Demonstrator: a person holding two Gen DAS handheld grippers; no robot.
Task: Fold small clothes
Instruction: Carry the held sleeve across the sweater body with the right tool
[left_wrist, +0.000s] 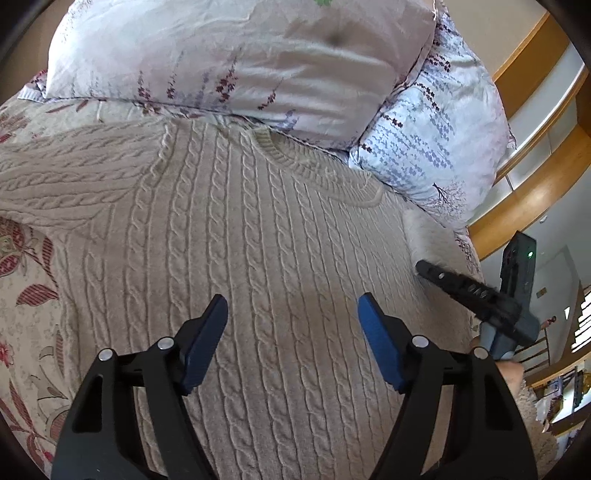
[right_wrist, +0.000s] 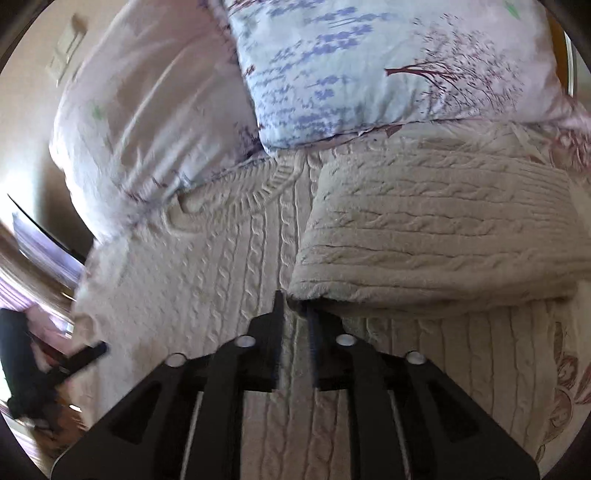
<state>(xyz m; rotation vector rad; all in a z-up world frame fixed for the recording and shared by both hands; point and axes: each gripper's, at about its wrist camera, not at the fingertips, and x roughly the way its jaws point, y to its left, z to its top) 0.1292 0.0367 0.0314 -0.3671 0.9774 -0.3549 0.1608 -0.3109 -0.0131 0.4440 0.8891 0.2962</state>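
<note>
A beige cable-knit sweater (left_wrist: 258, 229) lies flat on the bed, neck toward the pillows. My left gripper (left_wrist: 291, 321) is open and empty just above its chest. The right gripper (left_wrist: 424, 267) shows at the sweater's right edge in the left wrist view. In the right wrist view my right gripper (right_wrist: 295, 306) is shut on the sweater's sleeve (right_wrist: 424, 236), pinching its near edge where the sleeve lies folded across the body (right_wrist: 221, 258). The other sleeve (left_wrist: 55, 177) stretches out to the left.
Two floral pillows (left_wrist: 240, 62) (left_wrist: 436, 140) lie against the sweater's collar. A floral bedspread (left_wrist: 22, 295) lies under the sweater. A wooden headboard or shelf (left_wrist: 535, 166) stands at the right. The bed's edge drops off at the left of the right wrist view (right_wrist: 77, 302).
</note>
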